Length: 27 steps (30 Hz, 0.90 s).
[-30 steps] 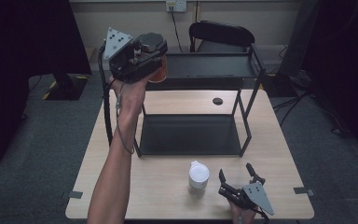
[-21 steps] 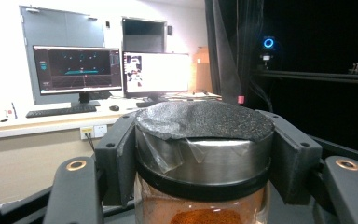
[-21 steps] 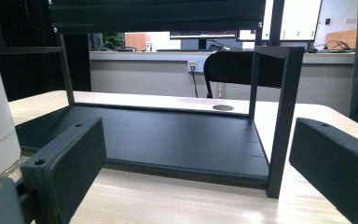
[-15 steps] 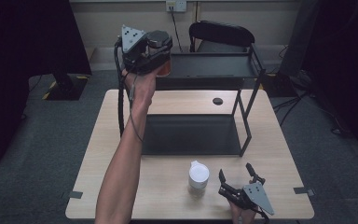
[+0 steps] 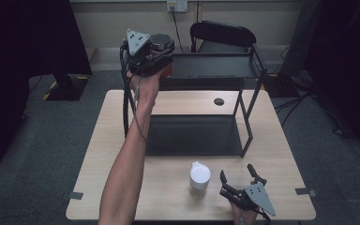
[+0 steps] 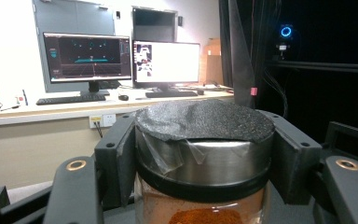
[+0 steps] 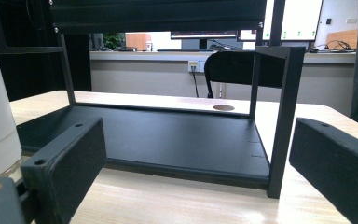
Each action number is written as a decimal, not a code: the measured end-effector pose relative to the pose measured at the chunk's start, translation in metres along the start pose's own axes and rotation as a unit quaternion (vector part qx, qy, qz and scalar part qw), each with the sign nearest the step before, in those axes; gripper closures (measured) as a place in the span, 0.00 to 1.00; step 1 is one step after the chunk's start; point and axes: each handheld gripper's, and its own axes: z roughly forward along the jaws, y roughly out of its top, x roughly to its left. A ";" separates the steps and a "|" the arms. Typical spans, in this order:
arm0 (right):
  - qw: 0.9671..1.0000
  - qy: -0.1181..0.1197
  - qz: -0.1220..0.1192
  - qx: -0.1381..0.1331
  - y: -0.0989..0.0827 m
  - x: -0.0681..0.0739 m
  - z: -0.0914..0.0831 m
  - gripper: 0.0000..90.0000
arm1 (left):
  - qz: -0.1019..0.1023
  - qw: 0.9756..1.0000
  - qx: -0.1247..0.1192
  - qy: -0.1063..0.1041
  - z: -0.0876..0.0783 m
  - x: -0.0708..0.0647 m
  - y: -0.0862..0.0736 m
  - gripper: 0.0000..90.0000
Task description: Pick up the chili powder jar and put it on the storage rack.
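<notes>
Up at the frame's top, the left gripper clamps a spice jar; lower right, the right gripper gapes empty.

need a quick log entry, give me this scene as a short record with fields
left gripper: shut on the spice jar, raised by the rack's top shelf
spice jar: metal lid, dark pad on top, orange powder inside
right gripper: open, holding nothing, resting on the table
white container: on the table, left of the right gripper
</notes>
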 end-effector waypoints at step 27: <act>1.000 -0.001 0.000 0.000 0.000 0.000 0.000 0.03 | -0.009 1.000 0.002 0.002 -0.001 -0.001 0.001 0.19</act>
